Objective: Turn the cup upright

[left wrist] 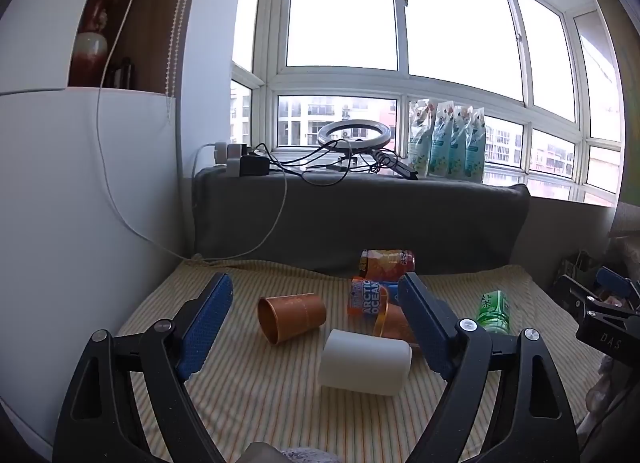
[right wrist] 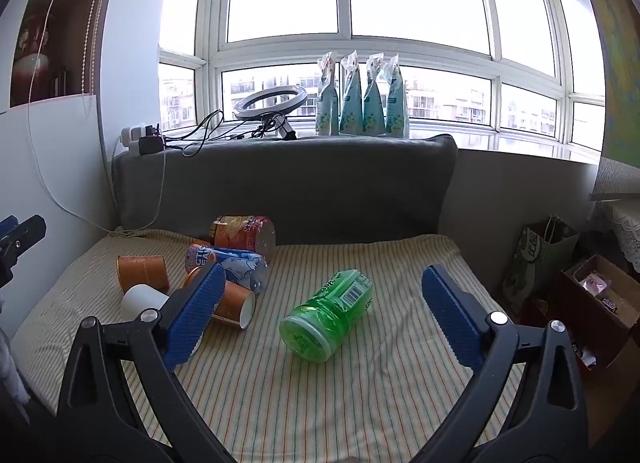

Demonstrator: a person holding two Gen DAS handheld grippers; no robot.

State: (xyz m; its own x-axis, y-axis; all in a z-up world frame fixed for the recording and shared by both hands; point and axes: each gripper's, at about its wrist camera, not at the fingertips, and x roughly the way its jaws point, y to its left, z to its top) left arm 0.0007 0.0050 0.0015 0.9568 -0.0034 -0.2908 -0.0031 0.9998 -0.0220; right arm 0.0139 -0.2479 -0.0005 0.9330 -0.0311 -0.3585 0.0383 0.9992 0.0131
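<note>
Several cups and cans lie on their sides on a striped cloth (left wrist: 260, 403). In the left wrist view a copper-orange cup (left wrist: 292, 321) lies between my fingers, mouth toward me, with a white cup (left wrist: 364, 361) nearer and to its right. My left gripper (left wrist: 315, 281) is open, above and short of them. In the right wrist view a green transparent cup (right wrist: 328, 313) lies tilted, centred just below my open right gripper (right wrist: 322, 271). A second orange cup (right wrist: 236, 305) lies partly hidden behind the left finger.
An Arctic Ocean can (right wrist: 232, 263) and a red-orange can (right wrist: 244, 235) lie at the back left. A grey cushion (right wrist: 288, 183) backs the cloth, with a ring light (right wrist: 270, 103) and pouches (right wrist: 360, 103) on the sill. A paper bag (right wrist: 536, 259) and box (right wrist: 600, 303) stand to the right.
</note>
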